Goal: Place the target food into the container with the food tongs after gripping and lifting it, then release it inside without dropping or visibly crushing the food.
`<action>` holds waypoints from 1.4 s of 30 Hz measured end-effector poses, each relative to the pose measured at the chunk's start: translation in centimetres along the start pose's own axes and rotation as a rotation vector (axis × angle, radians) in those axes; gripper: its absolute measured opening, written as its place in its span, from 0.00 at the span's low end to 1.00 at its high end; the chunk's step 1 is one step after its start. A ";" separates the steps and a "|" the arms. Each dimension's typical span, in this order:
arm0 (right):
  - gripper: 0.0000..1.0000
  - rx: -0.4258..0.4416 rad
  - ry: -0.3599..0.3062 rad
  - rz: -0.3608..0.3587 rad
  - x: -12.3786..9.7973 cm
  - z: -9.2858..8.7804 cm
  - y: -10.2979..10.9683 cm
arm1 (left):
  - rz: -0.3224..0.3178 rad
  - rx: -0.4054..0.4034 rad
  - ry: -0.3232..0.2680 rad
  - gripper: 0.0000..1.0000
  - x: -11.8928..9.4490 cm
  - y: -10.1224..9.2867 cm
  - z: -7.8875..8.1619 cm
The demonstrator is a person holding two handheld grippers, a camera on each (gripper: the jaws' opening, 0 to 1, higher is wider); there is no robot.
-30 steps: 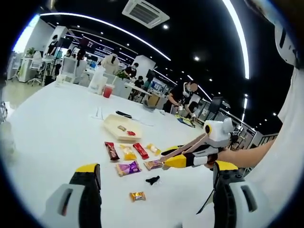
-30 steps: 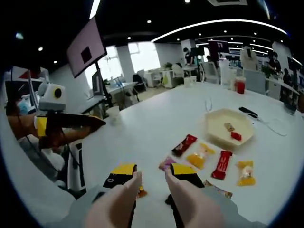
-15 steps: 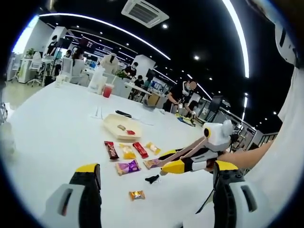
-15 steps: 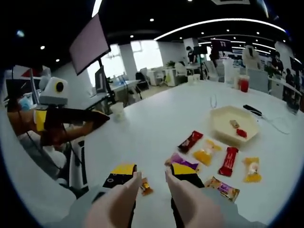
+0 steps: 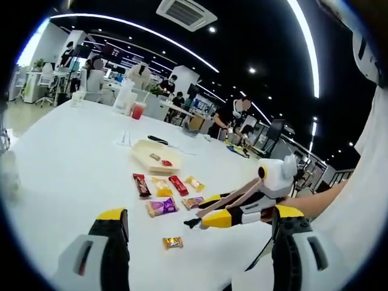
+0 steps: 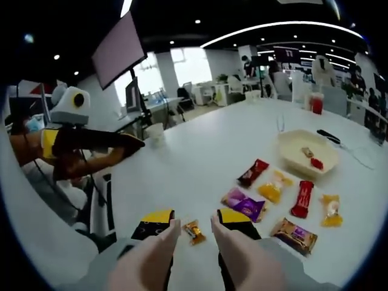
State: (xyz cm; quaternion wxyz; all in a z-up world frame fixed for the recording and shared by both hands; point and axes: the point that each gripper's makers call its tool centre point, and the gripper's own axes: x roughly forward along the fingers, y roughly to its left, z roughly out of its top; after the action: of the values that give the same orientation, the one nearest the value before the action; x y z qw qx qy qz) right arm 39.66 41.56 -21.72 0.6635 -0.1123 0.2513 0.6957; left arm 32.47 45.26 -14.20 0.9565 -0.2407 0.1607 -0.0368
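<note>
A wide white counter (image 6: pixel 200 151) carries the whole scene, with a pale shallow container (image 6: pixel 306 154) as its landmark; two small pieces already lie in it. On the near side of the container, wrapped snacks are spread in a loose cluster: a dark red bar (image 6: pixel 253 173), a yellow sweet (image 6: pixel 271 187), a red bar (image 6: pixel 302 199), a purple packet (image 6: pixel 244 204) and a brown packet (image 6: pixel 294 235). Farthest from the container lies a small orange candy (image 6: pixel 194 231), which appears to be the target, untouched on the counter. The right gripper (image 6: pixel 191 225) carries beige food tongs (image 6: pixel 188 254), whose tips stand slightly apart on either side of the candy, holding nothing. The left gripper (image 5: pixel 194 221) waits idle, its jaws wide and empty. The step in hand looks like the approach before the grip; next, the tongs would need to drop over the candy and close gently, then lift and carry it across the cluster to the container.
</note>
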 end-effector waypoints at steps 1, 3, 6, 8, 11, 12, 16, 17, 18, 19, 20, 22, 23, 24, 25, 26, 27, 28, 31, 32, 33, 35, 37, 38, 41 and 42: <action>0.27 -0.003 0.004 0.002 0.1 -0.1 0.1 | 0.000 0.002 0.000 0.99 0.0 0.0 0.0; 0.27 -0.009 0.011 0.007 0.3 -0.3 0.4 | -0.001 0.001 -0.001 0.99 0.0 -0.1 0.0; 0.27 -0.019 0.020 0.017 0.6 -0.6 0.7 | 0.004 -0.002 -0.004 0.99 0.0 0.0 0.0; 0.27 -0.026 0.026 0.024 0.8 -0.8 1.0 | 0.005 -0.004 -0.003 0.99 -0.1 0.0 0.0; 0.27 -0.057 0.047 0.038 1.3 -1.2 1.4 | 0.008 -0.004 -0.003 0.99 -0.2 0.0 0.0; 0.27 -0.061 0.048 0.039 1.3 -1.3 1.5 | 0.008 -0.003 -0.004 0.99 -0.2 0.0 0.0; 0.27 -0.086 0.057 0.048 1.8 -1.5 1.5 | 0.012 -0.006 -0.002 0.99 -0.3 0.1 0.0; 0.27 -0.088 0.058 0.049 1.9 -1.5 1.4 | 0.012 -0.004 0.001 0.99 -0.3 0.1 0.0; 0.27 -0.089 0.061 0.050 2.1 -1.6 1.4 | 0.015 -0.001 0.001 0.99 -0.3 0.2 0.1; 0.27 -0.090 0.062 0.051 2.2 -1.7 1.4 | 0.015 -0.001 0.000 0.99 -0.3 0.2 0.1; 0.27 -0.090 0.066 0.052 2.3 -1.8 1.3 | 0.017 -0.003 -0.006 0.99 -0.3 0.2 0.3; 0.27 -0.089 0.068 0.054 2.5 -2.0 1.3 | 0.021 -0.006 -0.011 0.99 -0.4 0.3 0.4; 0.27 -0.091 0.071 0.056 2.6 -2.0 1.3 | 0.024 -0.007 -0.011 0.99 -0.4 0.4 0.4; 0.27 -0.092 0.073 0.057 2.6 -2.1 1.3 | 0.027 -0.007 -0.012 0.99 -0.5 0.4 0.3; 0.27 -0.091 0.074 0.058 2.7 -2.2 1.3 | 0.028 -0.007 -0.012 0.99 -0.5 0.5 0.3; 0.27 -0.091 0.075 0.059 2.8 -2.2 1.3 | 0.030 -0.008 -0.012 0.99 -0.6 0.5 0.3; 0.27 -0.094 0.078 0.059 2.9 -2.3 1.2 | 0.033 -0.009 -0.013 0.99 -0.7 0.5 0.2; 0.27 -0.095 0.080 0.059 2.9 -2.4 1.2 | 0.036 -0.008 -0.013 0.99 -0.7 0.5 0.2; 0.27 -0.103 0.088 0.066 3.0 -2.6 1.4 | 0.043 -0.014 -0.015 0.99 -1.0 0.7 0.1; 0.27 -0.110 0.092 0.069 3.1 -2.8 1.4 | 0.046 -0.016 -0.016 0.99 -1.0 0.7 0.0; 0.27 -0.112 0.093 0.070 3.1 -2.8 1.4 | 0.049 -0.019 -0.016 0.99 -1.1 0.7 -0.1; 0.27 -0.115 0.095 0.070 3.2 -2.9 1.4 | 0.052 -0.020 -0.015 0.99 -1.2 0.8 -0.2; 0.27 -0.115 0.094 0.069 3.2 -3.0 1.4 | 0.055 -0.021 -0.013 0.99 -1.2 0.7 -0.3; 0.27 -0.115 0.094 0.069 3.2 -3.0 1.4 | 0.055 -0.022 -0.014 0.99 -1.2 0.7 -0.3; 0.27 -0.118 0.096 0.066 3.4 -3.1 1.4 | 0.054 -0.023 -0.013 0.99 -1.1 0.5 -0.3; 0.27 -0.122 0.097 0.067 3.4 -3.2 1.4 | 0.053 -0.022 -0.013 0.99 -1.1 0.5 -0.3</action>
State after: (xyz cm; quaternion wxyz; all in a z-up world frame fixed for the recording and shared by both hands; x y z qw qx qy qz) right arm 37.36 42.96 -25.81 0.6189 -0.1777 0.2437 0.7253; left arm 31.36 45.69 -14.39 0.9554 -0.2471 0.1613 -0.0080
